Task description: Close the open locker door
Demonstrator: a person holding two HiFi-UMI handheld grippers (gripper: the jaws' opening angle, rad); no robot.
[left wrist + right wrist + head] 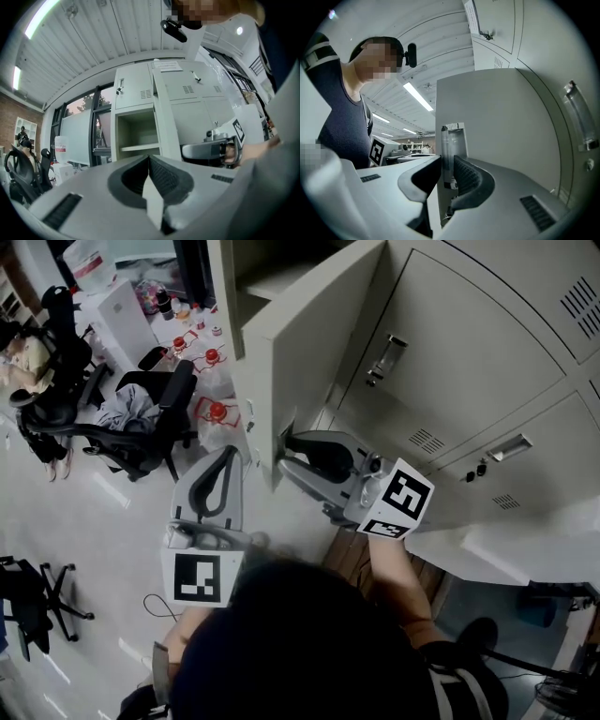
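The locker door (pixel 309 343) is standing open, swinging out from the grey locker bank (pixel 487 352) toward the person. Its free vertical edge is pointing down toward the two grippers in the head view.

The right tongs (pixel 289 448) are pinching that free edge low on the door. In the right gripper view the thin edge strip of the door (pixel 451 140) is sitting upright between the ribbed pads (pixel 465 174), which are pressing on it from both sides. The door's broad face is stretching away on the right of the tongs.

The left tongs (pixel 228 457) are hanging just beside the door's lower corner, to its left and apart from it, and are gripping nothing. In the left gripper view they are pressed together, pad against pad (pixel 158 174). Beyond them the open compartment (pixel 136 133) is showing its shelf, with the door edge-on just to its right. The right gripper is reaching in from the right of that view.

Office chairs (pixel 141 418) are standing on the floor (pixel 103 521) well to the left.
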